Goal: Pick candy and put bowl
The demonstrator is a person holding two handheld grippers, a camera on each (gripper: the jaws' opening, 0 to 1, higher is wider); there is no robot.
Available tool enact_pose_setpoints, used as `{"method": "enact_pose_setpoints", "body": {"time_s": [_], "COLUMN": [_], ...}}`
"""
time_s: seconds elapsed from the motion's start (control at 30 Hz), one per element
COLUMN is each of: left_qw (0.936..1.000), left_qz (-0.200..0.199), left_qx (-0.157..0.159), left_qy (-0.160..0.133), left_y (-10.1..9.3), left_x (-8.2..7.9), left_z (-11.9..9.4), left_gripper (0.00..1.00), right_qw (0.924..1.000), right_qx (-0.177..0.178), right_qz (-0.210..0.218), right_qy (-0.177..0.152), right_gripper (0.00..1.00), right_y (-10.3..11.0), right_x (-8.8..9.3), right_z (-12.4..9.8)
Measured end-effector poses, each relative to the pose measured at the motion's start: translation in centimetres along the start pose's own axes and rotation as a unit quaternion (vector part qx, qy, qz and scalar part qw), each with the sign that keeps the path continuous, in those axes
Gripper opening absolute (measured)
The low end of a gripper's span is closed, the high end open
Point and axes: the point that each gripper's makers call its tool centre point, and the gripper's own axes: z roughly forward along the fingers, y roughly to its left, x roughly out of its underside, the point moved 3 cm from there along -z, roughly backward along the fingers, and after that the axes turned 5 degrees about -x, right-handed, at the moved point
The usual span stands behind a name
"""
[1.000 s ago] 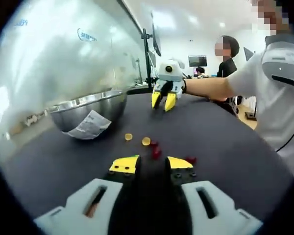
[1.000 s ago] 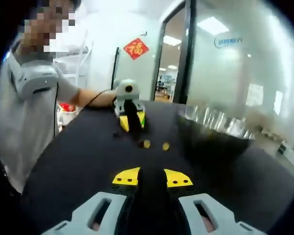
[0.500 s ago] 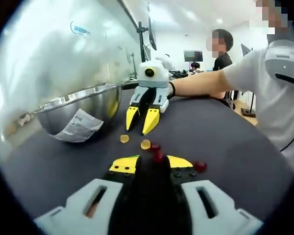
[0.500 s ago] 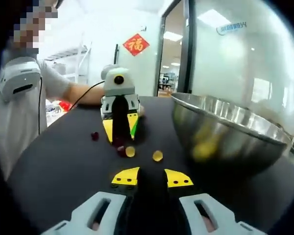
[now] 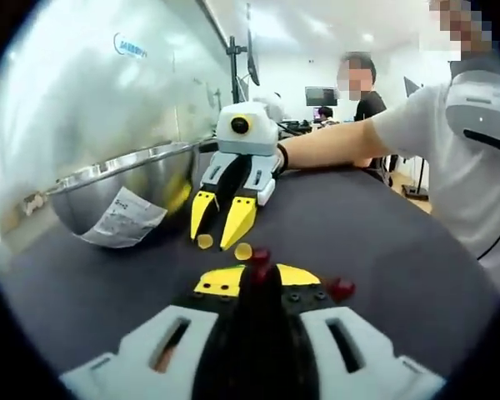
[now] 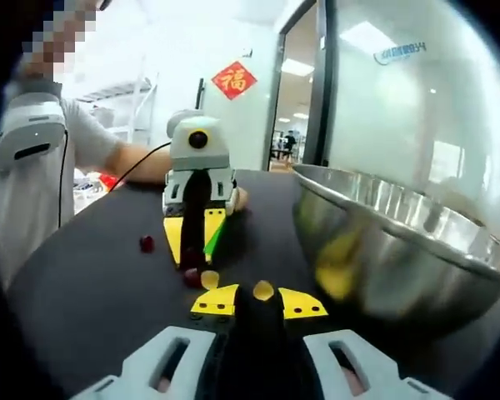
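Observation:
Small candies lie on the black table beside a steel bowl. In the left gripper view, two yellow candies and two red candies lie close ahead. My left gripper is open, with a red candy just at its tips. Facing it, my right gripper is open and low over a yellow candy. In the right gripper view, that yellow candy sits between the tips of the right gripper. The left gripper points at a red candy.
The bowl stands close on the right of the right gripper view, and a paper label is stuck on its outer wall. A glass wall runs behind it. The person holding the grippers is at the table's edge; another person stands further back.
The right gripper has come down and forward across the table to the candies, ending face to face with the left gripper. The left gripper has edged forward to the red candy.

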Motion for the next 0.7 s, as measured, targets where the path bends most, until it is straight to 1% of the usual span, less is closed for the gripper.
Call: {"method": "enact_pose_setpoints", "body": {"time_s": [0.07,0.1,0.33,0.47,0.6,0.7], "left_qw": [1.0000,1.0000,1.0000,0.9999,0.9999,0.9998], "left_qz": [0.000,0.000,0.006,0.010,0.013,0.014], "left_qx": [0.001,0.001,0.003,0.002,-0.004,-0.010], "left_qy": [-0.001,-0.001,-0.003,-0.004,-0.006,-0.009], "left_y": [-0.1,-0.1,-0.2,-0.2,-0.1,0.0], "left_x": [0.0,0.0,0.0,-0.1,-0.1,-0.3], "left_z": [0.0,0.0,0.0,0.0,-0.1,-0.2], "left_gripper": [0.06,0.06,0.04,0.03,0.03,0.02], "right_qw": [0.9999,0.9999,0.9998,0.9995,0.9993,0.9991], "right_qx": [-0.004,-0.005,-0.006,-0.005,0.000,0.001], "right_qz": [-0.010,-0.012,-0.017,-0.030,-0.037,-0.037], "right_qy": [-0.001,-0.001,-0.002,-0.005,-0.009,-0.019], "right_gripper": [0.06,0.05,0.04,0.04,0.04,0.04], "right_y": [0.3,0.3,0.4,0.5,0.5,0.9], "right_x": [-0.1,-0.1,-0.1,-0.2,-0.4,-1.0], "right_z": [0.2,0.2,0.1,0.0,-0.6,-1.1]}}
